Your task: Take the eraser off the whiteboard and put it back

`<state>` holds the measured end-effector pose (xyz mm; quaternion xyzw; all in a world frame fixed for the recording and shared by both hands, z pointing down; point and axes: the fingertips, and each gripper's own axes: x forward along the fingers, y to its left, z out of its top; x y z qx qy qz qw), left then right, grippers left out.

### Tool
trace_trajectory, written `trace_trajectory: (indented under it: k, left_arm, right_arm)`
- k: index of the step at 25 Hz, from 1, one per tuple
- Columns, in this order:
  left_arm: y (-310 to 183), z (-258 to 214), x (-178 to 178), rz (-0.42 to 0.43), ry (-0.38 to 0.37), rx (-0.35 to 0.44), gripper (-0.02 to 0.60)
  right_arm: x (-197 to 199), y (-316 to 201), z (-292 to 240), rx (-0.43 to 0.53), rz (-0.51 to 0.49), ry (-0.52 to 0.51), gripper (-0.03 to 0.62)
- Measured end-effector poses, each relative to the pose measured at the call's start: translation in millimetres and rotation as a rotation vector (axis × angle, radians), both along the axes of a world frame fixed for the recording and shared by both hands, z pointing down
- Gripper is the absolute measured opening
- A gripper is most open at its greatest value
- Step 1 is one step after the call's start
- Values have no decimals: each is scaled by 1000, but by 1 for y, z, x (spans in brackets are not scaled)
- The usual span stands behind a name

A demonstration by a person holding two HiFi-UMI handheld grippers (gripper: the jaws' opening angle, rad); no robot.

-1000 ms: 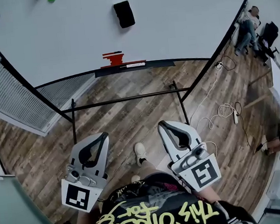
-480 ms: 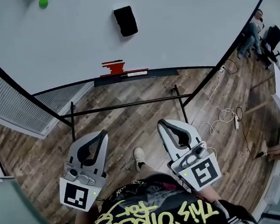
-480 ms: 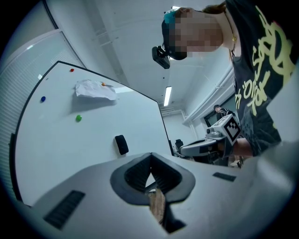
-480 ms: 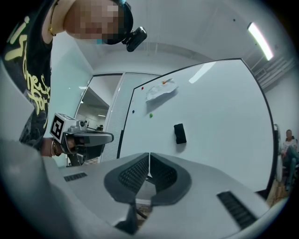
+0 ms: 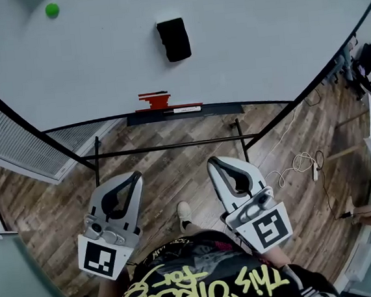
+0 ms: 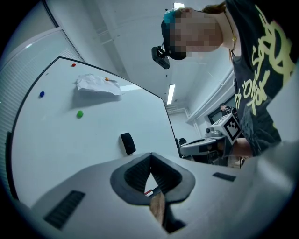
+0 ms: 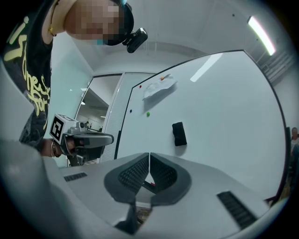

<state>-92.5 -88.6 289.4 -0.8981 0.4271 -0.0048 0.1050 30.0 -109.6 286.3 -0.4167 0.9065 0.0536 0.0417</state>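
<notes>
While you stand facing the whiteboard (image 5: 266, 32), both claws are well short of it, so what matters is where the eraser (image 5: 174, 39) lies from each.

Your left gripper (image 5: 135, 179) is held low in front of your body, pointing about level toward the board. Its jaws are pressed together with nothing between them. In the left gripper view, the left gripper (image 6: 150, 158) has the eraser (image 6: 127, 143) above and a little to the left of its tips, well apart from them.

Between the two claws and far ahead, the eraser clings to the board face, above the marker tray (image 5: 182, 114). Its long axis runs up the board, tilted only slightly.

Your right gripper (image 5: 214, 164) mirrors the left, level or a touch raised, also pinched shut and empty. In the right gripper view, the right gripper (image 7: 149, 158) has the eraser (image 7: 178, 133) above and just right of its tips. In the head view the eraser sits closer to this claw's line, so I judge it the nearer one. It would need to spread before closing across the eraser's short sides.
</notes>
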Motion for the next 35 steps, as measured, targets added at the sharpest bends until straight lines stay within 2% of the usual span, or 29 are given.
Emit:
trace_trajectory:
  k: [21, 35]
  left_arm:
    - [-79, -1, 10, -52, 15, 10, 6]
    - [-96, -9, 3, -70, 12, 21, 6]
  right_arm:
    - [10, -84, -2, 2, -40, 5, 11]
    - [5, -105, -15, 27, -39, -2, 11]
